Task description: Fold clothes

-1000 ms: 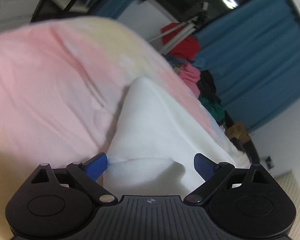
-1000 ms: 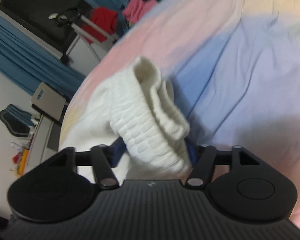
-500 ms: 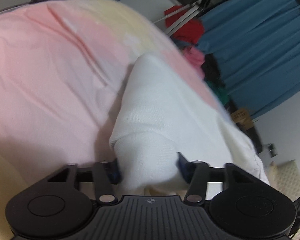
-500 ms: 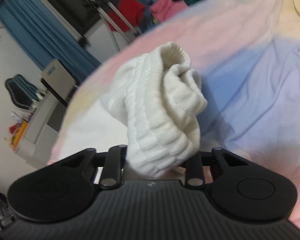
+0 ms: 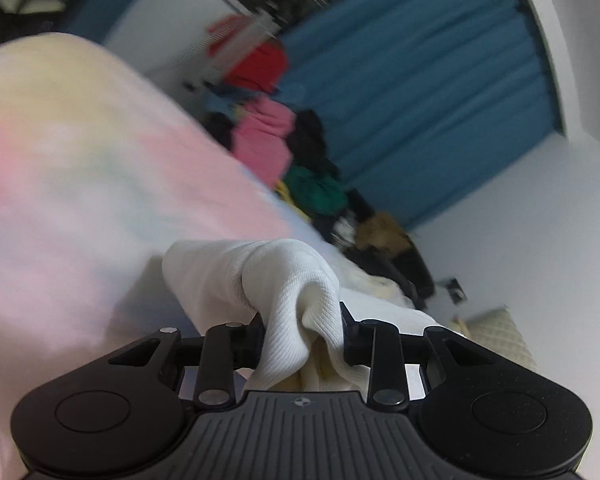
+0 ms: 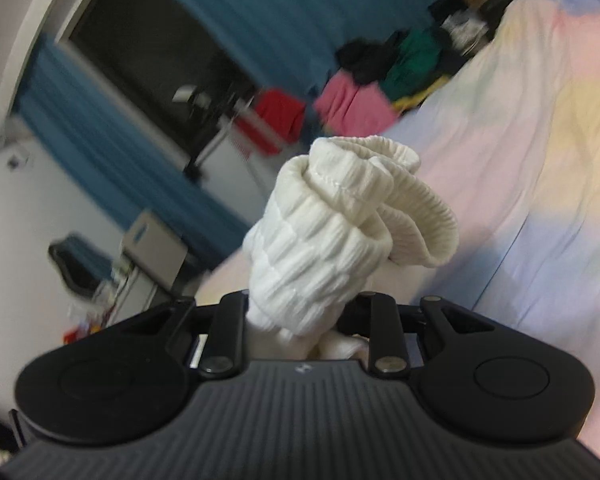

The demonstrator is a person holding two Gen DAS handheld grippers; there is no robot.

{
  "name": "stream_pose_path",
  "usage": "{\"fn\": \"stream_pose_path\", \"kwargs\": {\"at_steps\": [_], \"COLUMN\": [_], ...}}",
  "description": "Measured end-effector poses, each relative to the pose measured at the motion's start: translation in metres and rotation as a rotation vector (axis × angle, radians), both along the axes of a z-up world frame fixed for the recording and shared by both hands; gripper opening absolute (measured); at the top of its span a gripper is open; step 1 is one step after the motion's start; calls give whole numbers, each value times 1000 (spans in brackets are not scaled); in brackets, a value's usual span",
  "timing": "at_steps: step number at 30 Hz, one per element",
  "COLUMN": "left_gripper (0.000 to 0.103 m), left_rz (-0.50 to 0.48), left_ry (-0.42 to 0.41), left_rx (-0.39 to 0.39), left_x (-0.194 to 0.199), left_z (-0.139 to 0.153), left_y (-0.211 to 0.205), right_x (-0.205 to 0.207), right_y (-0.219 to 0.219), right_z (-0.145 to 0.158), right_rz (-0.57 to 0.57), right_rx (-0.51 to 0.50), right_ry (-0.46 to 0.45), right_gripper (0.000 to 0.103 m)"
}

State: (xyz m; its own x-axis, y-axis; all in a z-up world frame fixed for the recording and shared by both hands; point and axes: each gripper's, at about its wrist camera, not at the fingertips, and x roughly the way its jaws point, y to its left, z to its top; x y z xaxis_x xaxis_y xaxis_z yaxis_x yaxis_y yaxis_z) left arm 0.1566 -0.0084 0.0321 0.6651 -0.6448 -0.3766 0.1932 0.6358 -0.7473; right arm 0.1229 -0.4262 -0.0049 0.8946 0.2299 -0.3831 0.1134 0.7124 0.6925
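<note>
A white knit garment (image 5: 284, 280) is bunched between the fingers of my left gripper (image 5: 301, 332), whose jaws are closing and press on the cloth. The fabric is lifted off the pastel bed cover (image 5: 80, 180) and trails down to the right. In the right wrist view, the garment's ribbed white hem (image 6: 331, 232) sticks up in a thick roll out of my right gripper (image 6: 296, 316), which is shut on it above the bed cover (image 6: 539, 160). The fingertips of both grippers are hidden by the cloth.
A pile of clothes lies past the bed's far edge, with a pink piece (image 5: 268, 140), a green one (image 5: 315, 192) and a red one (image 6: 280, 116). Blue curtains (image 5: 419, 100) hang behind. A tripod stand (image 6: 212, 120) and a dark chair (image 6: 72, 264) are at the left.
Both grippers closed on the white garment and rose from the bed with it. The cloth went from lying flat to being bunched and lifted, and the room behind came into view.
</note>
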Motion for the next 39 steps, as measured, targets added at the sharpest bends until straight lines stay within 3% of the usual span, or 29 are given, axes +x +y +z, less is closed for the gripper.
{"fn": "stream_pose_path", "kwargs": {"at_steps": [3,7,9,13,20,24,27,30,35,39], "left_gripper": [33,33,33,33,33,38,47,52,70,81], "left_rz": [-70,-141,-171,-210,-285,-327,-337,-342,-345,-338], "left_ry": [-18,-33,-33,-35,-63,-74,-77,-92,-115,-219], "left_rx": [17,49,61,103,167,283,383,450,551,568], "left_x": [47,100,120,148,144,128,114,108,86,49], "left_z": [16,19,8,-38,-136,-168,-182,-169,-119,-65], "left_y": [-77,-178,-221,-291,-284,-276,-275,-282,-286,-275], "right_x": [12,33,42,57,50,21,9,1,-6,-23], "right_y": [-62,-141,-175,-225,-235,-215,-200,-195,-190,-181], "right_z": [25,34,32,-5,-120,-159,-180,-183,-138,-98], "right_rz": [-88,-213,-270,-353,-407,-433,-443,-449,-473,-468], "right_rx": [13,-1,-3,11,80,102,93,106,46,-18], "right_ry": [-2,21,33,51,89,96,189,238,332,363], "right_gripper": [28,29,29,29,29,30,37,44,45,45]}}
